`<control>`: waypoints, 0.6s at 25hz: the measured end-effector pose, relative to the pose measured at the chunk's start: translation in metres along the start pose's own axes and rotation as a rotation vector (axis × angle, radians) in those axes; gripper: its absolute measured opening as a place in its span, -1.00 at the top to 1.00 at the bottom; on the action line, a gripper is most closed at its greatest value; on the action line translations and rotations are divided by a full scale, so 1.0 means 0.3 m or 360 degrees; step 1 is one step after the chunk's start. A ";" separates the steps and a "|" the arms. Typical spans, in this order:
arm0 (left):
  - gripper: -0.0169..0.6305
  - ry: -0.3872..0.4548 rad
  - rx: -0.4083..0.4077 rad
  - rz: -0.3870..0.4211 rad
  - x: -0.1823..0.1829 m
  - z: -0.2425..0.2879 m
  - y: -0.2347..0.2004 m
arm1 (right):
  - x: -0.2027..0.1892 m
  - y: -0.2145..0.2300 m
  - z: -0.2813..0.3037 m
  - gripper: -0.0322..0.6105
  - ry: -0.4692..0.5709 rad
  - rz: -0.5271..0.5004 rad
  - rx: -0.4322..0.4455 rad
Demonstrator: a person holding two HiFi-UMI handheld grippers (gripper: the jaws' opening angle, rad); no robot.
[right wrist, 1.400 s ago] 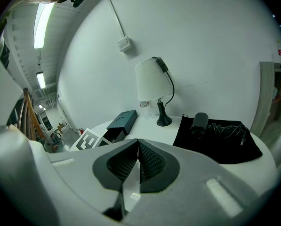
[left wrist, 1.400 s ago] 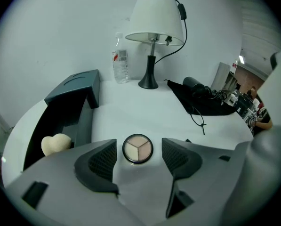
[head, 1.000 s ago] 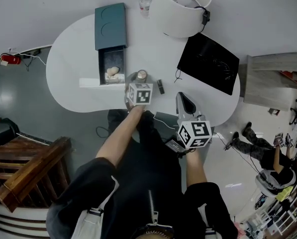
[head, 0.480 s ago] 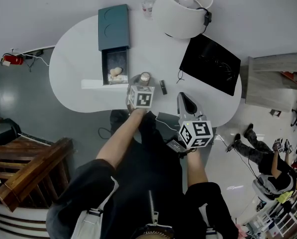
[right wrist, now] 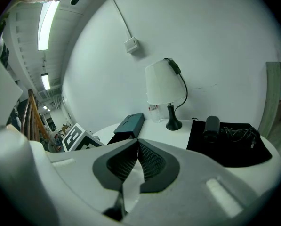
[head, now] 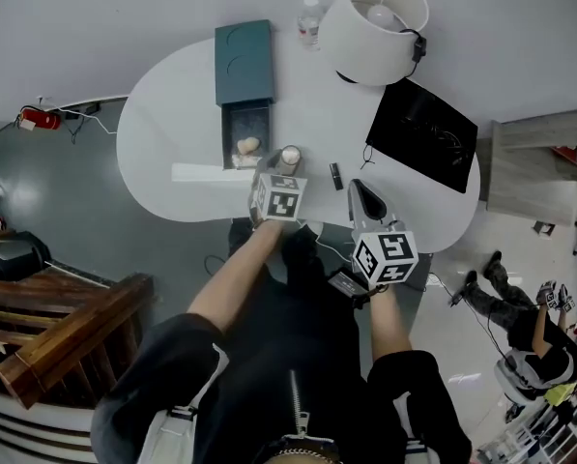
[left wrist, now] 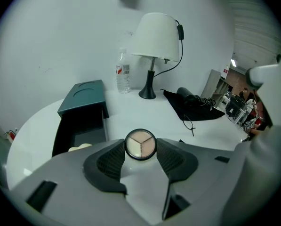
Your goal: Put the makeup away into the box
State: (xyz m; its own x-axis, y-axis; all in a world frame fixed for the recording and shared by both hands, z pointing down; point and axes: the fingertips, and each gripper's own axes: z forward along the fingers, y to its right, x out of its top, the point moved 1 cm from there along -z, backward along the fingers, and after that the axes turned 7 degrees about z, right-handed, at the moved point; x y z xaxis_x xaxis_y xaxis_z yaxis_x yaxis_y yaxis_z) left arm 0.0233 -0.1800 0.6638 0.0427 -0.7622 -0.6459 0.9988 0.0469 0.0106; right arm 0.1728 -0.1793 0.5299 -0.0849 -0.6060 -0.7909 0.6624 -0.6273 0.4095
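The left gripper (left wrist: pixel 140 148) grips the round compact (head: pixel 289 156) right of the open teal box (head: pixel 244 64); the right gripper (right wrist: pixel 138 148) has its jaws closed, empty.

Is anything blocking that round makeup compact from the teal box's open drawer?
Nothing visible does: only bare white table lies between the round three-shade compact in the left gripper and the open drawer of the teal box.

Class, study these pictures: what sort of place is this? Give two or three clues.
Probably an indoor lab or office corner staged as a dressing table: a white table bearing a lamp and teal drawer box, with another person nearby.
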 end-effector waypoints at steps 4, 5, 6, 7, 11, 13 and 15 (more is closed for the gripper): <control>0.29 0.0016 -0.0014 0.0041 0.008 -0.025 -0.054 | 0.016 -0.043 0.035 0.88 0.0016 -0.0003 0.0015; 0.29 0.0017 -0.0018 0.0048 0.006 -0.030 -0.070 | 0.019 -0.058 0.044 0.88 0.0019 -0.0003 0.0020; 0.29 0.0017 -0.0021 0.0056 0.006 -0.035 -0.086 | 0.023 -0.072 0.053 0.88 0.0022 -0.0002 0.0026; 0.29 0.0015 -0.0024 0.0066 0.005 -0.041 -0.103 | 0.027 -0.087 0.063 0.88 0.0025 -0.0002 0.0031; 0.29 0.0009 -0.0029 0.0107 0.007 -0.061 -0.174 | 0.039 -0.134 0.098 0.88 0.0033 -0.0003 0.0027; 0.29 0.0007 -0.0029 0.0121 0.011 -0.068 -0.216 | 0.044 -0.155 0.115 0.88 0.0038 0.0002 0.0018; 0.29 0.0007 -0.0036 0.0129 0.018 -0.069 -0.256 | 0.048 -0.174 0.132 0.88 0.0045 0.0007 0.0007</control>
State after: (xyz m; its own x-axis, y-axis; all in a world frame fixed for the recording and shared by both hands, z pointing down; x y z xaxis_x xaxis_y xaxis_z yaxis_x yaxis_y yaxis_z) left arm -0.0536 -0.1742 0.6438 0.1232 -0.7524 -0.6471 0.9913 0.1231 0.0456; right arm 0.1076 -0.1748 0.5151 -0.0608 -0.5944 -0.8018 0.6595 -0.6269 0.4148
